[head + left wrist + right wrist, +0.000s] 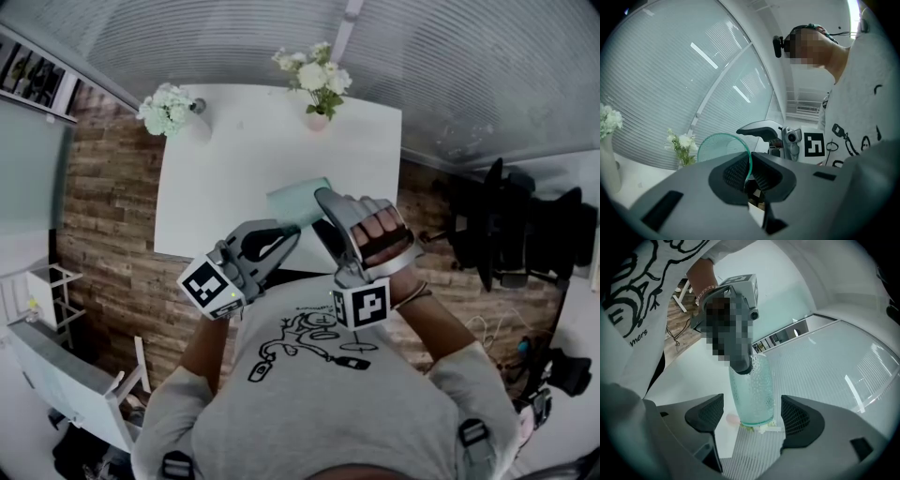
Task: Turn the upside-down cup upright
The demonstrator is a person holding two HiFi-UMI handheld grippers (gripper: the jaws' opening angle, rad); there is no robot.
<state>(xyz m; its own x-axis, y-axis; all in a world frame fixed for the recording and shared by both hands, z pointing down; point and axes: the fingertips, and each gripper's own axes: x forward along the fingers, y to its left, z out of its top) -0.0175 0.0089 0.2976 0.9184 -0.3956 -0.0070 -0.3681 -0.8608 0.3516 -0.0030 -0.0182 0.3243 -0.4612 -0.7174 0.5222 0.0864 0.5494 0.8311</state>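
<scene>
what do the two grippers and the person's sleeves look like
Both the left gripper and right gripper are grey plastic shells with dark, finely ribbed fingers. Each carries a white cube printed with black square markers. The person wears a grey short-sleeved T-shirt with a black line drawing.

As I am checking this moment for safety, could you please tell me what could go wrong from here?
1. The left gripper pinches only the thin wall of the dimpled pale green glass cup, held in the air; it could pivot or slip.
2. The right gripper stands open around the cup without touching it; if the left lets go first, the cup likely drops near the white table edge.
</scene>
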